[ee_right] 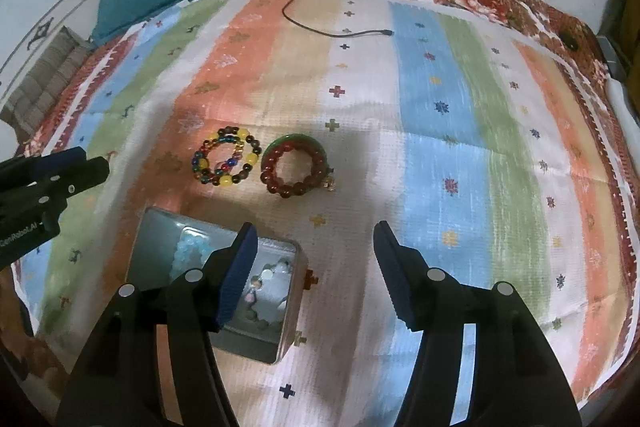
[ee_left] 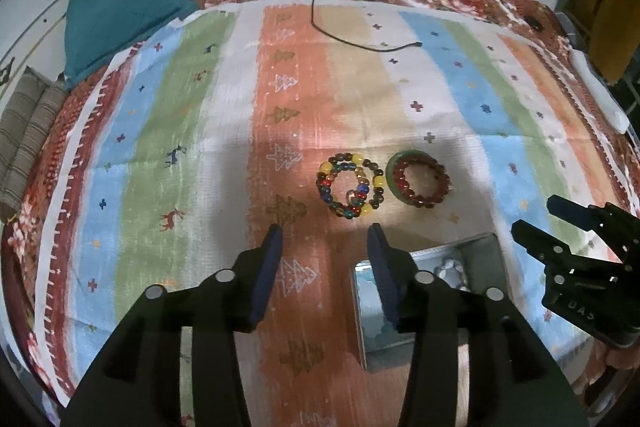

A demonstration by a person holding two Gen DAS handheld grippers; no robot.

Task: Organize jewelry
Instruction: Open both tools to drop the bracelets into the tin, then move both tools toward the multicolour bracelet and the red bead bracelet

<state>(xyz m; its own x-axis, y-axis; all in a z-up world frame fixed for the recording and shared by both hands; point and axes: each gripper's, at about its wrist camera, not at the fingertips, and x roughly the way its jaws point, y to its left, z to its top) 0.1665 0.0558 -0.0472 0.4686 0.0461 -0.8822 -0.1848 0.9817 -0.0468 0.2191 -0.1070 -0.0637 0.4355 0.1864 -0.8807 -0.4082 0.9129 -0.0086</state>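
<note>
Both hand-held grippers, left (ee_left: 324, 231) and right (ee_right: 314, 227), hang spread and empty. Between them sits the tin box (ee_right: 160, 227) holding beads; just beyond lie the multicolored bracelet (ee_right: 228, 159) and dark red bracelet (ee_right: 294, 167), side by side on the striped cloth (ee_right: 440, 107).

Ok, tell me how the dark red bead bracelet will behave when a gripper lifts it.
The dark red bead bracelet is separate strung beads, so probably floppy, sagging from one pinch. Its glossy round beads may slip. It rests on a green bangle, which might shift.
</note>
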